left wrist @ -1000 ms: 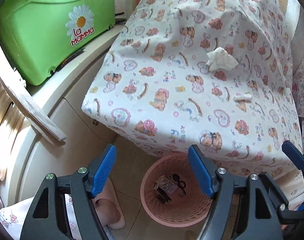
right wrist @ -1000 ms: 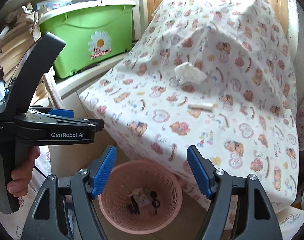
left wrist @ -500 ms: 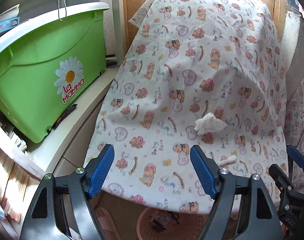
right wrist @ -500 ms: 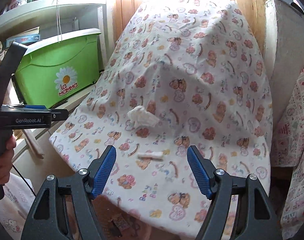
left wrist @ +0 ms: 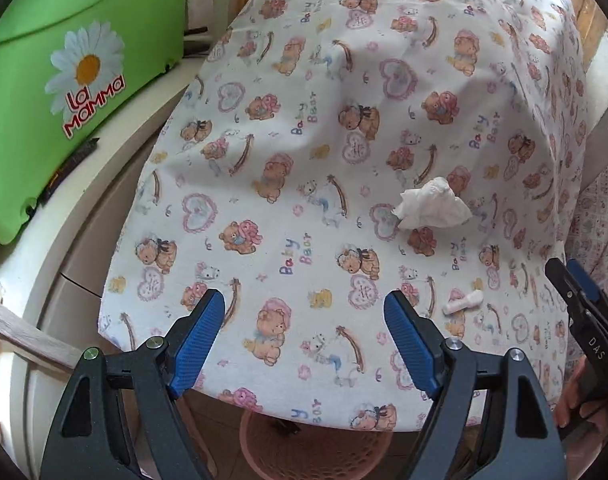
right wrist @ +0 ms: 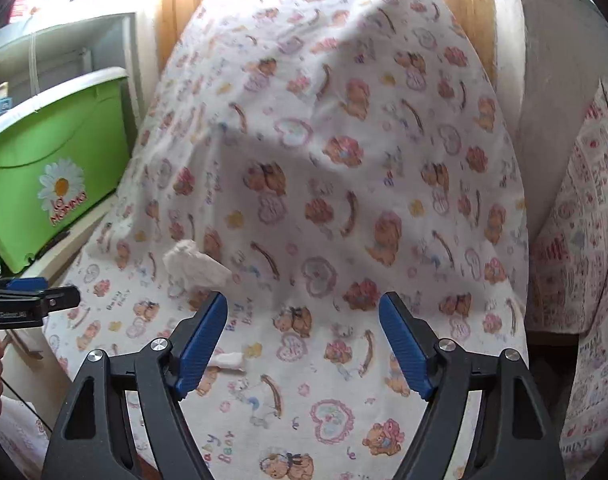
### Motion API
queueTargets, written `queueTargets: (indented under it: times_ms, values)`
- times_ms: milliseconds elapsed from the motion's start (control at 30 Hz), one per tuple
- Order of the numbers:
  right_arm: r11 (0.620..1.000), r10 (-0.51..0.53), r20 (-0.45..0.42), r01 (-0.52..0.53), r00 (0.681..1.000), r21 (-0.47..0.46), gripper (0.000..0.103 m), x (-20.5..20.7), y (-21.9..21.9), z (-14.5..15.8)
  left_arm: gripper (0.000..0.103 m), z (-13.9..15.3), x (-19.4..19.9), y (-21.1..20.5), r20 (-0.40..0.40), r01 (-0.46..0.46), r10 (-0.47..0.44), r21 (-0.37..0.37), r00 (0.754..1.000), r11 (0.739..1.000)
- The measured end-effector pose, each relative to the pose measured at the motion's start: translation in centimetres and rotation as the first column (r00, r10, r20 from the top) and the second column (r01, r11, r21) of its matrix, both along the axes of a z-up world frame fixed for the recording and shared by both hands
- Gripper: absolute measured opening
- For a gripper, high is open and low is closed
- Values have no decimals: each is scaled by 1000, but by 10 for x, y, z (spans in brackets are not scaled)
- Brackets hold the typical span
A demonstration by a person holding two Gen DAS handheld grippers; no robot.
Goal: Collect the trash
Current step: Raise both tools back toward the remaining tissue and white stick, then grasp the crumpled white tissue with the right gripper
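Looking down from the left wrist: left gripper (left wrist: 304,332) with blue-padded jaws spread wide and opening, nothing between them, poised above a surface draped in a teddy-bear print cloth (left wrist: 288,168). Crumpled white tissue (left wrist: 432,205) lying on the cloth, ahead and to the right of the jaws. Small rolled white scrap (left wrist: 464,302) nearer, just right of the right-hand jaw, apart from it. Pink perforated basket (left wrist: 304,448) on the floor below the cloth's near edge, partly hidden. Green plastic bin (left wrist: 44,92) with a daisy label on a shelf at left. Right gripper's tip (left wrist: 576,296) entering at the right edge, fingers of a hand (left wrist: 570,396) behind it. Looking from the right wrist, somewhat blurred: right gripper (right wrist: 303,340) likewise wide and opening, empty, over the same cloth (right wrist: 344,160). Tissue (right wrist: 196,266) just beyond the left-hand jaw; rolled scrap (right wrist: 229,360) beside that jaw's pad. Green bin (right wrist: 52,172) at left, left gripper's tip (right wrist: 32,300) below it.
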State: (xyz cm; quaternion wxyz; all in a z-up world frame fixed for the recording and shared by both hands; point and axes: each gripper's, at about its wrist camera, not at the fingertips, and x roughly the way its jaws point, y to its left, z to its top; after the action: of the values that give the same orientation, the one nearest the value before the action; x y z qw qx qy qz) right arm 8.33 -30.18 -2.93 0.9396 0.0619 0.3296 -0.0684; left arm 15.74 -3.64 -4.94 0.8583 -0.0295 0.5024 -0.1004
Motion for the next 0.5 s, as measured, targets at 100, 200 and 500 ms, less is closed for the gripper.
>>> queueTargets:
  times_ms: [100, 200, 500]
  values:
    - [999, -31, -3, 32, 1000, 44, 80, 6, -14, -4, 80, 1, 3, 1, 23, -21, 21, 31, 1000, 999]
    - [998, -47, -29, 47, 999, 28, 80, 15, -19, -9, 80, -1, 7, 2, 15, -40, 39, 17, 999, 999]
    - [998, 29, -79, -23, 996, 67, 80, 29, -4, -20, 80, -1, 13, -2, 14, -64, 64, 11, 998, 998]
